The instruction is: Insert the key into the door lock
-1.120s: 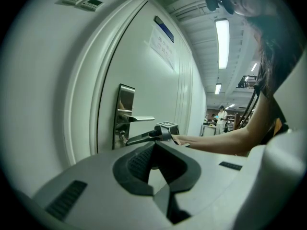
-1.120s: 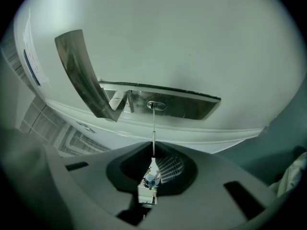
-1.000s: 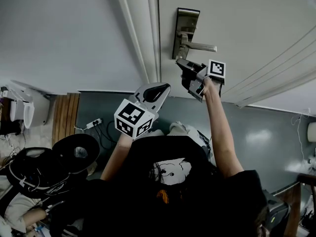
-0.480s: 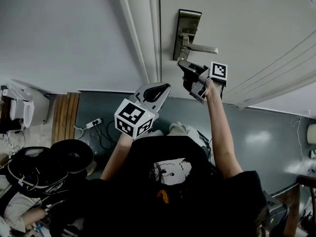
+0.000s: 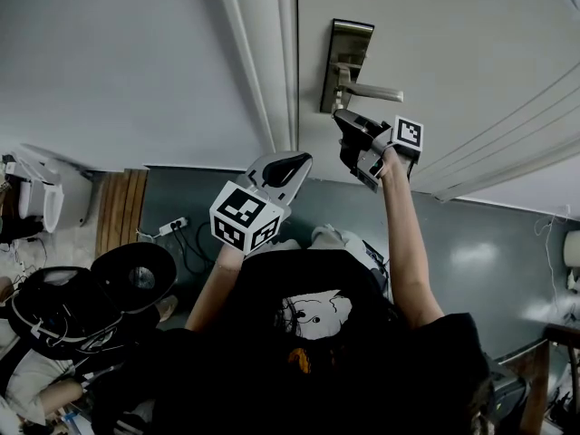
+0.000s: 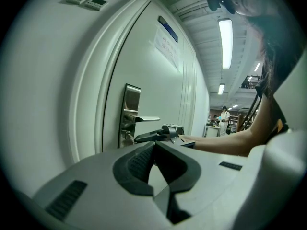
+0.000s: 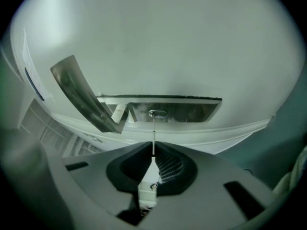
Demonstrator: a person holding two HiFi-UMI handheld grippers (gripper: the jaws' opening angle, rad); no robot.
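A metal lock plate point(image 5: 340, 66) with a lever handle point(image 5: 374, 92) sits on the white door point(image 5: 453, 53). My right gripper point(image 5: 343, 119) is raised to the plate just under the lever. It is shut on a thin key point(image 7: 153, 133), whose tip meets the keyhole point(image 7: 157, 113) on the lock plate point(image 7: 192, 110). The lever handle point(image 7: 81, 95) juts out to the left in the right gripper view. My left gripper point(image 5: 292, 164) hangs lower, left of the lock and away from the door. Its jaws are closed with nothing between them. The left gripper view shows the lock plate point(image 6: 128, 114) and the right gripper point(image 6: 144, 137) side-on.
The door frame point(image 5: 263, 62) runs down left of the lock, with a plain wall point(image 5: 118, 62) beyond it. Below lie a dark floor point(image 5: 489, 243), a wooden strip point(image 5: 116, 207) and a power strip point(image 5: 172, 227). A seated person with black gear point(image 5: 82, 315) is at lower left.
My right gripper with the key has crept up and to the right toward the lock plate. The left gripper has stayed put.
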